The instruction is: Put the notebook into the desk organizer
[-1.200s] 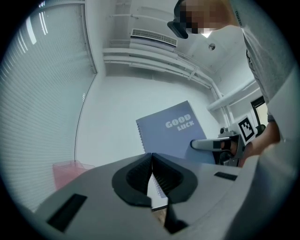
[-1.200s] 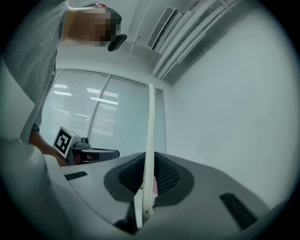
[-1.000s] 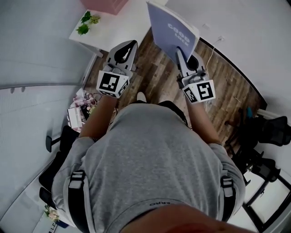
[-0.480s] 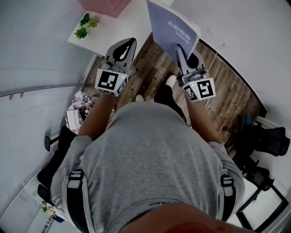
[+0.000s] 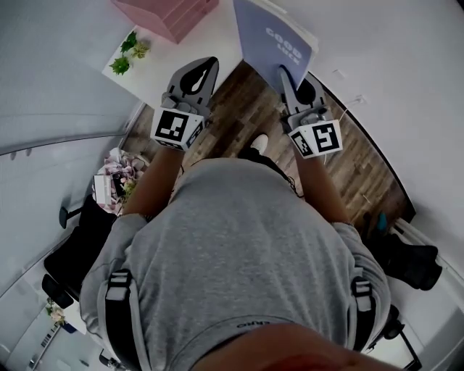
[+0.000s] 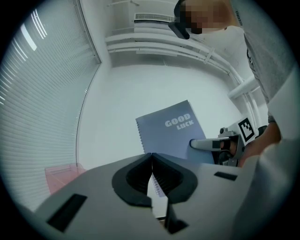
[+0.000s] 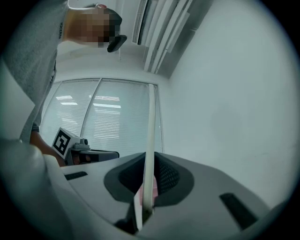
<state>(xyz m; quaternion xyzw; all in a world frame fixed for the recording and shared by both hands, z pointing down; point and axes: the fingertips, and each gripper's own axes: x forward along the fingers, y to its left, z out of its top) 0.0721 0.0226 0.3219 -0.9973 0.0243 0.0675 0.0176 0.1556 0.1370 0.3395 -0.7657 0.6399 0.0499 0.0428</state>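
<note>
- Starting at my left: left tool (image 5: 197, 76) has its jaws pressed together, nothing between them. The left gripper view shows pad on pad. It hangs over the wood floor (image 5: 239, 119), near the bench (image 5: 210, 36) edge.
- Pink box (image 5: 165, 10) sits on the white bench, upper left in the head view, w/ a small plant (image 5: 127, 52) near it. Prob. the desk organizer; can't see its slots from here.
- Notebook (image 5: 270, 38) is up in the air, upright, to the right of the pink box & not yet in it. Right tool (image 5: 288, 78) is clamped narrow on its lower edge, printed cover facing me.
- Handling, my guess: light, thin, spiral-bound, card covers. It'll flex & swing if pinched at one spot only. Covers look smooth, so it could slide in the pads. Better hold is near the spine or mid-edge, steadied w/ the left tool on the way down.
- Views: left gripper view shows the whole cover w/ "GOOD LUCK", the spiral down one side & the right tool on its lower corner. Right gripper view gives only the notebook edge-on, a thin pale strip between the pads. That confirms the grip but says nothing abt the cover. Head view alone shows both tools, bench & box together.
</note>
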